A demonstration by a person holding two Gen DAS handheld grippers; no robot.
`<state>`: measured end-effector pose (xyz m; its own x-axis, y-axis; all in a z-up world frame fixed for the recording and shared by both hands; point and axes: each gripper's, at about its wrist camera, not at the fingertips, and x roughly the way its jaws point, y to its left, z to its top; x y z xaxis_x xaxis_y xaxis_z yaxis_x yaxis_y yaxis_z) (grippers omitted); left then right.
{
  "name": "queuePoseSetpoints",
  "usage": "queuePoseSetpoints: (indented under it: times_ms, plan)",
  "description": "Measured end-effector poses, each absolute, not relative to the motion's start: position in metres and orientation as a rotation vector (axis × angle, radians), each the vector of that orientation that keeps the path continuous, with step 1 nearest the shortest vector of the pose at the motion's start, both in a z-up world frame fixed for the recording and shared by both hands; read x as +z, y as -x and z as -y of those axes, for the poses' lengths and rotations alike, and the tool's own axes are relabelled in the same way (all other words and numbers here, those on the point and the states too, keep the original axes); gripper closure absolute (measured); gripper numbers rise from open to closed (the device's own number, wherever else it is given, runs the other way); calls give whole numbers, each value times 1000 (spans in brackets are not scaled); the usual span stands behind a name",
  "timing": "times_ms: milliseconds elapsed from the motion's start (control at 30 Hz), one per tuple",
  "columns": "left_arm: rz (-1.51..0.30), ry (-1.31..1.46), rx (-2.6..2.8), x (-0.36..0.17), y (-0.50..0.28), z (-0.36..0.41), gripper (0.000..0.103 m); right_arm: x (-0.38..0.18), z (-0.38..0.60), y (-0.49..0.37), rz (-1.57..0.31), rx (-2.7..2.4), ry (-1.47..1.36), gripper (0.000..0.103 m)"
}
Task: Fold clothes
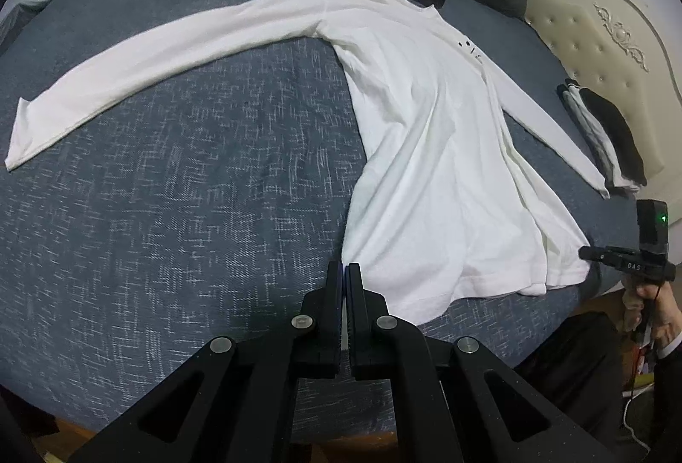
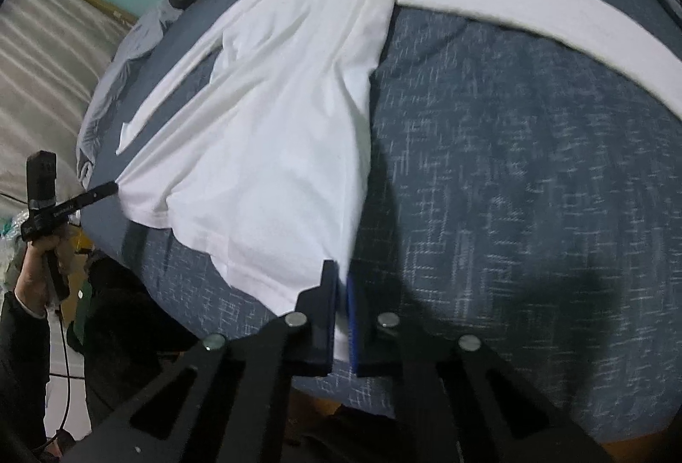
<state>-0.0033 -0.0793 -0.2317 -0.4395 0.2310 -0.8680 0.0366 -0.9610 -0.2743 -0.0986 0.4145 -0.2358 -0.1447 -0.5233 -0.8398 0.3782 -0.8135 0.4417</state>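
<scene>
Blue bed (image 1: 179, 173) wide and bare left of the garment, near edge just under both tools; headboard (image 1: 605, 50) at the far right. White long-sleeved shirt (image 1: 426, 148) spread flat across the bed, sleeves flung outward, hem toward the near edge. Small folded stack (image 1: 605, 130) beyond the right cuff. Left tongs (image 1: 344, 271) pressed together at a hem corner, cloth between them not clear. Right tongs (image 2: 341, 284) nearly closed, pinching the other hem corner.
</scene>
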Motion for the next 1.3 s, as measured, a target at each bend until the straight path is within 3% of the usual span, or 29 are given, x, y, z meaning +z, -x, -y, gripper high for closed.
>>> queuePoseSetpoints:
  times_ms: [400, 733, 800, 867, 933, 1200, 1267, 1300]
  plan:
    - [367, 1520, 2620, -188, -6, 102, 103, -167, -469, 104, 264, -2137, -1407, 100]
    - [426, 1692, 2428, -256, 2, 71, 102, -196, -478, 103, 218, -2197, -1489, 100]
    - [458, 1713, 2407, -268, 5, 70, 95, -196, -485, 104, 232, -2204, -1490, 100]
    - [483, 1728, 2389, -277, 7, 68, 68, -194, -487, 104, 226, -2205, -1485, 100]
    - [491, 1741, 2373, -285, 9, 66, 65, -193, -489, 104, 220, -2204, -1482, 100]
    - [493, 1751, 2350, -304, 12, 61, 67, -197, -487, 105, 244, -2200, -1481, 100]
    - [461, 1746, 2342, -306, 12, 55, 90, -196, -487, 105, 247, -2201, -1472, 100]
    - [453, 1737, 2348, -302, 11, 55, 92, -194, -487, 105, 249, -2202, -1465, 100]
